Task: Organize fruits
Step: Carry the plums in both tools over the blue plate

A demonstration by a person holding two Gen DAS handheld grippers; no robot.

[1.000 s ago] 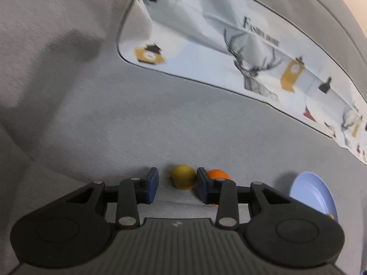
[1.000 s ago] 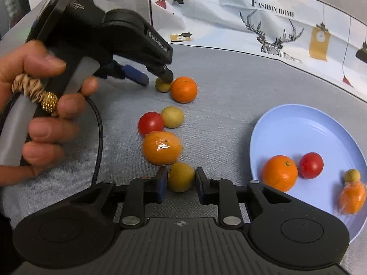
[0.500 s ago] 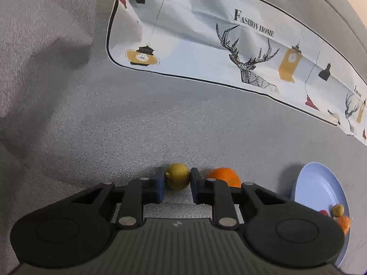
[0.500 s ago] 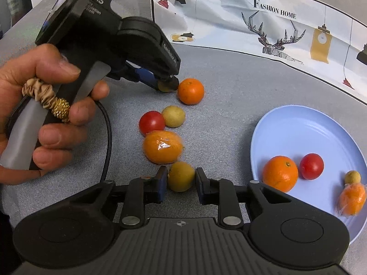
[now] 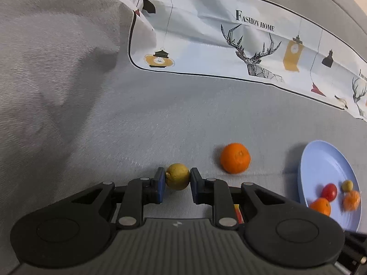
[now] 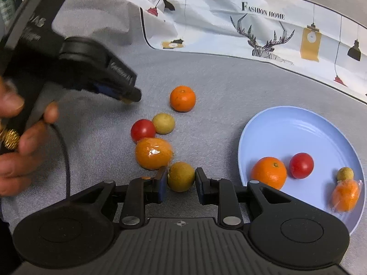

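Fruits: four lie on the round pale-blue plate (image 6: 298, 123), four loose on the grey cloth (image 6: 218, 73), while the left gripper (image 5: 177, 180) and right gripper (image 6: 180, 180) each clamp a small yellow-green one.

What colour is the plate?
Light blue plate; clearest in the right wrist view.

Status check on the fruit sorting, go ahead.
Left tool shut on small yellow fruit. Right tool shut on yellow-green fruit. Blue plate has room, path looks open.

A home setting: a grey fabric-covered surface (image 6: 229, 87) with a "Fashion Home" printed cloth (image 6: 252, 23) along its far edge.
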